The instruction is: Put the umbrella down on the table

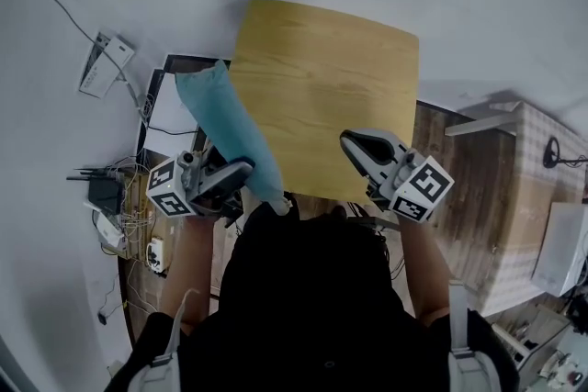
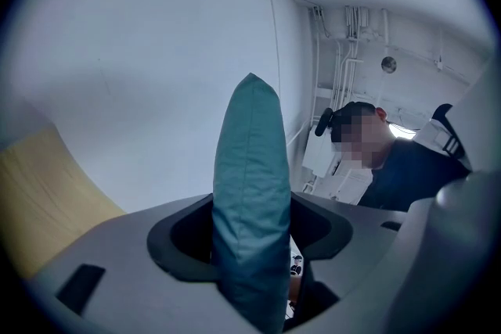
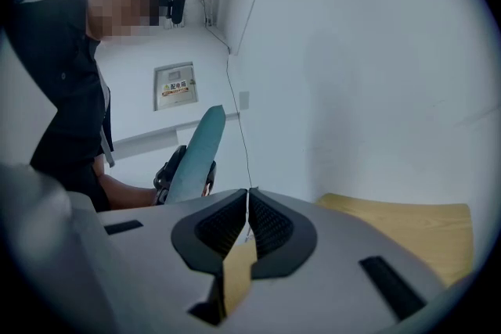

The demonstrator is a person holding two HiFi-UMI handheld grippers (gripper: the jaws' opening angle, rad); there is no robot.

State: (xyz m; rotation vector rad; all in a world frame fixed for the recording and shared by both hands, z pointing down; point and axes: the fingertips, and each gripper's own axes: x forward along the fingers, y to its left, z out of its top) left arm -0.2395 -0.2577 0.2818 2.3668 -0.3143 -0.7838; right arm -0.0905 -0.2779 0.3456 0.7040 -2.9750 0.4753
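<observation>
The folded teal umbrella (image 1: 230,128) is in my left claw (image 1: 237,174). The jaws press on its lower part, so most of its length stands out beyond them. It hangs at the left edge of the wooden desk (image 1: 331,78), and I judge it does not rest there yet. I hold it near one end, I think, so that the long part can go down first on the desk. My right claw (image 1: 356,142) has its jaws together with nothing between them, over the desk's near edge.
</observation>
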